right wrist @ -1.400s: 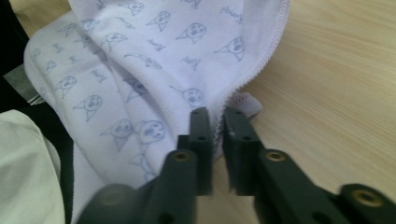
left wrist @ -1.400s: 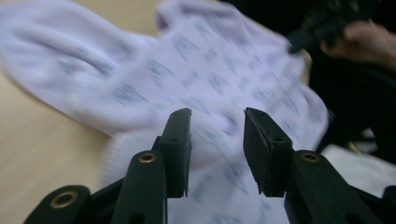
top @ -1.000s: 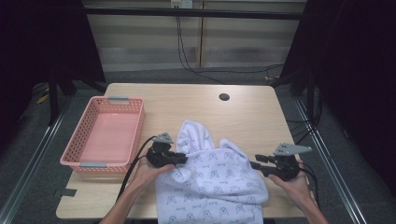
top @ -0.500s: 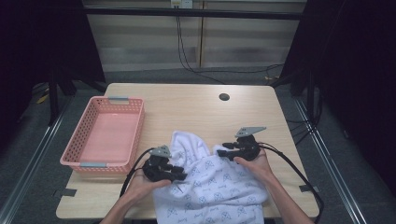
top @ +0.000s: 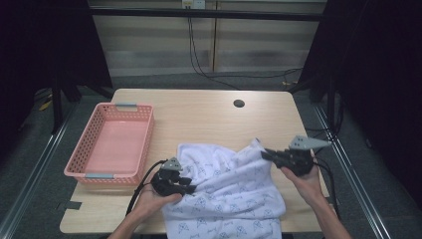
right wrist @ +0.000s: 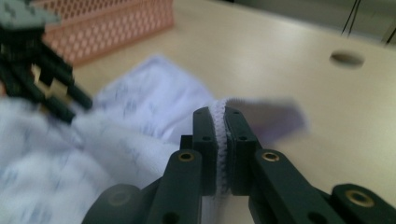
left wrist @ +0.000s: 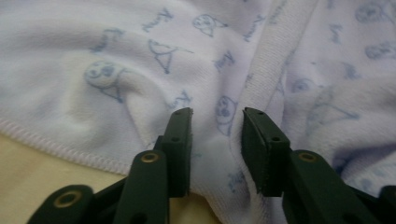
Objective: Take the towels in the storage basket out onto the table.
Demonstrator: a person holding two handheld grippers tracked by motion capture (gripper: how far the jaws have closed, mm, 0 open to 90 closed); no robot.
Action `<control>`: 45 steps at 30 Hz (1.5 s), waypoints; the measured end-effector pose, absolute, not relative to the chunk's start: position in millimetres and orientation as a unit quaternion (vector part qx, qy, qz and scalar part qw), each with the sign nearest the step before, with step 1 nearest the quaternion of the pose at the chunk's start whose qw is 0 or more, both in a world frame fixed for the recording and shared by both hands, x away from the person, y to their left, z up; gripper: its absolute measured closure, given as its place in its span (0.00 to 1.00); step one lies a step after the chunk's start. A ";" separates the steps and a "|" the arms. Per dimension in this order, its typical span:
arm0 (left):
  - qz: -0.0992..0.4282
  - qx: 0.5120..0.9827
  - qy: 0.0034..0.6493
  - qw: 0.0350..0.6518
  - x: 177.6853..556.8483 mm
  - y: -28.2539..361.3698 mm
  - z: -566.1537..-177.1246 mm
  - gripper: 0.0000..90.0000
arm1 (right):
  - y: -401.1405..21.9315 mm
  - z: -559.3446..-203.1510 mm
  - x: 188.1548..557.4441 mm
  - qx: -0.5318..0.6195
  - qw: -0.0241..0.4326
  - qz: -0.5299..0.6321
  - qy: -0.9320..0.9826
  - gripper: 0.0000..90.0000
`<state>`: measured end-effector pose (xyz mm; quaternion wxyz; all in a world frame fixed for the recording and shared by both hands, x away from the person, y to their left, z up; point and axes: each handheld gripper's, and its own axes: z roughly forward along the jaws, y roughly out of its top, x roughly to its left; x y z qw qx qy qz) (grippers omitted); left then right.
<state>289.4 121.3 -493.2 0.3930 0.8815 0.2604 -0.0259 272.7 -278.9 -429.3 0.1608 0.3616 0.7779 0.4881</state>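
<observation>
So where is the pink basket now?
In the high view the pink basket stands on the table's left side, left of the white cloth.

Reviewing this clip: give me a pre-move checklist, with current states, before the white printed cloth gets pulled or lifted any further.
1. Right gripper clamped on the hem of the white cloth with pale blue prints: ok.
2. Left gripper gripping cloth: not ok; jaws have just been opening, with fabric loose between them.
3. Pink plastic mesh basket free of cloth: ok.
4. Cloth wholly on the light wooden table: not ok; it hangs over the near edge.
5. Cables clear of cloth: cannot tell.
</observation>
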 end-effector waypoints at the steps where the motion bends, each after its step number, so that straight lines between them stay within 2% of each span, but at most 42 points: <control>1: -0.032 0.883 0.257 0.391 288.0 121.4 -492.7 0.68 | -284.3 -440.5 263.0 0.367 0.155 0.468 0.789 0.94; 6: -0.071 0.885 0.245 0.389 276.8 120.9 -491.3 0.66 | -299.9 -475.8 233.4 0.386 0.110 0.407 0.821 0.94; 12: -0.087 0.879 0.246 0.400 266.1 122.0 -492.7 0.64 | -308.6 -482.1 211.6 0.402 0.091 0.393 0.822 0.92; 15: -0.103 0.869 0.251 0.413 265.4 125.4 -492.1 0.63 | -311.5 -481.0 204.6 0.405 0.089 0.399 0.818 0.86; 18: -0.086 0.861 0.261 0.429 269.5 131.2 -486.4 0.65 | -314.1 -478.3 202.8 0.407 0.098 0.411 0.810 0.73; 19: -0.075 0.857 0.263 0.437 272.7 133.1 -484.2 0.66 | -314.7 -477.5 203.3 0.412 0.107 0.412 0.806 0.72; 22: -0.052 0.834 0.297 0.462 288.5 136.5 -483.5 0.65 | -316.2 -473.8 207.3 0.416 0.123 0.420 0.797 0.65; 25: -0.009 0.844 0.307 0.440 305.1 132.9 -489.0 0.64 | -313.1 -470.0 223.6 0.407 0.145 0.420 0.798 0.60; 27: -0.009 0.841 0.331 0.428 313.9 132.0 -493.8 0.62 | -308.1 -470.0 240.4 0.410 0.148 0.419 0.797 0.56; 29: -0.007 0.845 0.327 0.423 317.4 130.0 -495.5 0.60 | -303.4 -468.3 253.6 0.408 0.159 0.418 0.796 0.53; 33: 0.007 0.861 0.313 0.401 318.2 122.5 -499.8 0.59 | -297.5 -471.7 286.0 0.416 0.144 0.427 0.790 0.52; 36: 0.012 0.867 0.301 0.397 316.2 122.2 -500.0 0.71 | -289.3 -486.4 293.4 0.412 0.136 0.395 0.810 0.57; 37: 0.022 0.871 0.294 0.393 314.7 121.2 -499.8 0.79 | -287.0 -492.2 293.1 0.410 0.132 0.381 0.818 0.61; 40: 0.016 0.874 0.285 0.394 313.2 119.4 -500.7 0.89 | -285.6 -501.9 289.2 0.413 0.138 0.357 0.826 0.70; 41: 0.014 0.873 0.285 0.395 312.6 118.8 -500.9 0.92 | -286.2 -500.5 286.4 0.420 0.136 0.352 0.826 0.77; 45: 0.000 0.876 0.279 0.394 308.0 117.3 -500.7 0.94 | -292.3 -498.7 265.9 0.417 0.135 0.345 0.830 0.89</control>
